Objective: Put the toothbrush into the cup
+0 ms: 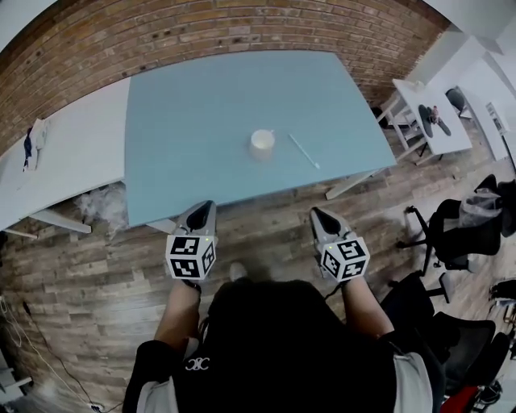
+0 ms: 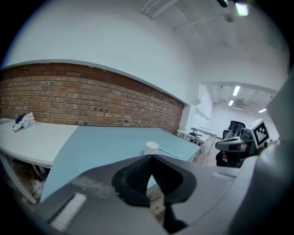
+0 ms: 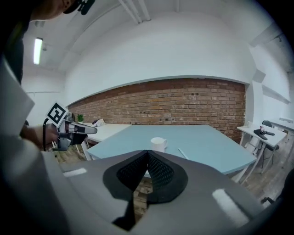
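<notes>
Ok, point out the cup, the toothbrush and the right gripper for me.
cup [image 1: 262,143], head view, on its white side wall.
toothbrush [image 1: 305,151], head view, middle of its handle.
right gripper [image 1: 317,213], head view, between its closed fingertips.

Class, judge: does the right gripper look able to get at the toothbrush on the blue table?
Probably yes. The toothbrush lies bare, apart from the cup, and nothing stands between it and the right gripper, which is shut and short of the table edge.

Office workroom, as I stood in it: brick wall [image 1: 242,24], wood-plank floor [image 1: 89,282], pale blue table [image 1: 210,153], white desks [image 1: 72,153], black swivel chairs [image 1: 451,230], ceiling strip lights [image 2: 236,90].
</notes>
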